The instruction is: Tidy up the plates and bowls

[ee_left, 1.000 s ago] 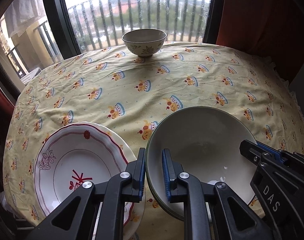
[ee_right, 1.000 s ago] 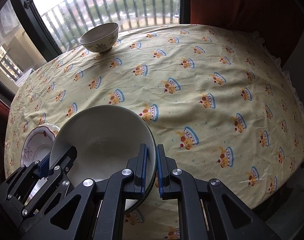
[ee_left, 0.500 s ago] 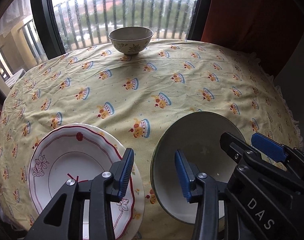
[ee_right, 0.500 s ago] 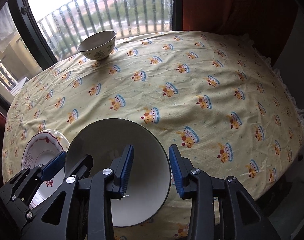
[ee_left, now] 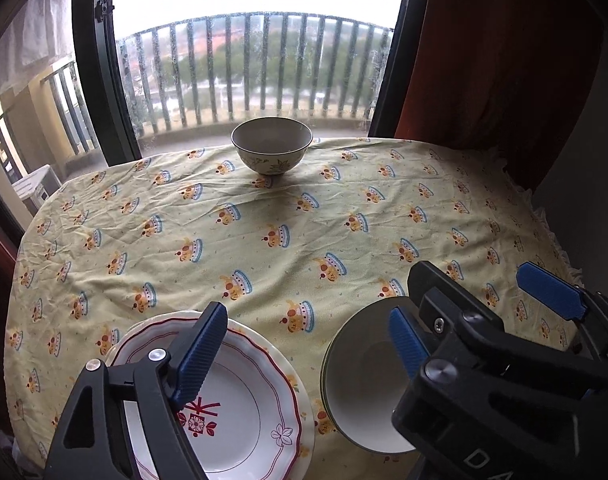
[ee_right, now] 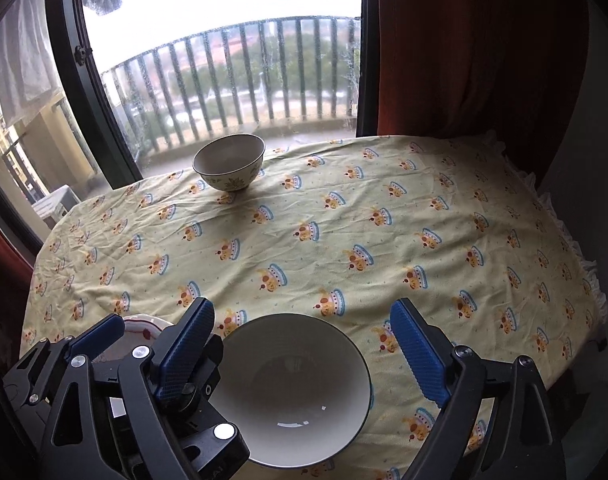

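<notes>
Left claw [ee_left: 304, 344]: jaws spread wide, having just been opening; nothing between the blue pads [ee_left: 197, 354], no contact with any dish. It hangs above the near edge of the worktop [ee_left: 304, 220], over the gap between two dishes.

Right claw [ee_right: 304, 356]: jaws likewise wide apart, just been opening. The white bowl with dark green rim [ee_right: 291, 388] sits below and between the pads, but neither pad presses on it; the bowl rests on the cloth by itself.

In the left wrist view the same bowl [ee_left: 364, 392] lies at near right, with the right claw's black frame overlapping it. At near left: a scalloped plate with red trim and a red motif [ee_left: 231, 404], stacked on a plain cream plate whose edge shows around it.

Far edge, by the window [ee_left: 255, 40]: a small floral bowl [ee_left: 271, 146], upright, well apart from the others.

Yellow tablecloth [ee_right: 344, 220] with crown print covers the worktop. Dark red curtain [ee_right: 480, 48] at right.
</notes>
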